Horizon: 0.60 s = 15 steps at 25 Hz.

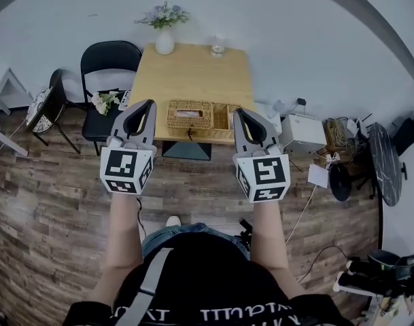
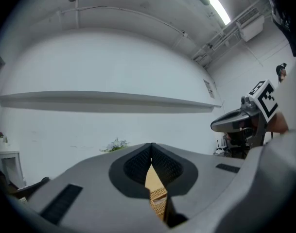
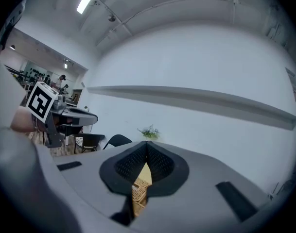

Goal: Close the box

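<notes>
Tongs first: my left tongs [image 1: 150, 104] are pressed together, tips meeting, with nothing pinched between them. My right tongs [image 1: 240, 113] are the same, pads shut on each other and empty. In each gripper view a narrow slit below the joined tips shows only a sliver of tabletop and wicker beyond.

I hold both pairs up in the air on my side of the table [image 1: 193, 73], over its near edge, marker cubes toward me. They sit level with each other and well apart, and neither touches anything.

The box [image 1: 190, 114] is a wicker one at the table's near edge, about midway along it, lying between my two tips in the head view. Its top is open and something pale shows inside. A flat wicker piece [image 1: 223, 116], which looks like the lid, lies folded out against its right side, reaching toward the right tongs.

At the far edge, near the left corner, a white vase [image 1: 164, 43] holds small flowers [image 1: 164, 15]. A glass [image 1: 218, 45] stands further right along that same edge. A black chair [image 1: 108, 66] stands just off the table's left side with a small bouquet [image 1: 105, 102] on its seat. A white case [image 1: 302, 133] sits on the wooden floor [image 1: 57, 202] beyond the table's right side.
</notes>
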Each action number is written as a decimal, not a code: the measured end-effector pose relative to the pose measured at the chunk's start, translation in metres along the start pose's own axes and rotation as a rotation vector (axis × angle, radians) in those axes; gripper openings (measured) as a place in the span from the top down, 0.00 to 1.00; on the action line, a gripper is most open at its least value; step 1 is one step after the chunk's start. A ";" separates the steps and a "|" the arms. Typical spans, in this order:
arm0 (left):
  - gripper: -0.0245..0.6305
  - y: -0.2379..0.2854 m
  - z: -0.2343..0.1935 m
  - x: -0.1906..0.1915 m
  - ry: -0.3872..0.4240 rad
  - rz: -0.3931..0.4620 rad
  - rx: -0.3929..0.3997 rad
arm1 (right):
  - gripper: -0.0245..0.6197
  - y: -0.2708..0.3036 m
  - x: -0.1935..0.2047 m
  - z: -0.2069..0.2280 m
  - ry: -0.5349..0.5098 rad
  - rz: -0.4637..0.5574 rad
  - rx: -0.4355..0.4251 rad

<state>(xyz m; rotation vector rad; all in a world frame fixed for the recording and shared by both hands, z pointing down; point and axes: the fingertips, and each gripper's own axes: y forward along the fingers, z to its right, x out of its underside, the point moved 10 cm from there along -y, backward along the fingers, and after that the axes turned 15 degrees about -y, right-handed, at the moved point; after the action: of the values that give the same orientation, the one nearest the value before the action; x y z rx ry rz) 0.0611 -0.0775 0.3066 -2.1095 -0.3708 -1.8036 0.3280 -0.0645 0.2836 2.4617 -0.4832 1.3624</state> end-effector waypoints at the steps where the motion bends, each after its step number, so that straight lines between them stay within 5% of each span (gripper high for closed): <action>1: 0.95 0.000 0.003 -0.002 0.006 0.008 0.000 | 0.94 -0.002 -0.002 0.002 -0.001 0.011 0.009; 15: 0.94 -0.011 0.017 -0.023 0.075 0.058 0.005 | 0.94 -0.017 -0.011 0.005 -0.006 0.079 0.064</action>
<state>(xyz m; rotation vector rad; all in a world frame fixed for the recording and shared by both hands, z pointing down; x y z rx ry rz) 0.0685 -0.0597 0.2822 -2.0215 -0.2919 -1.8402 0.3333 -0.0500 0.2697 2.5233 -0.5525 1.4226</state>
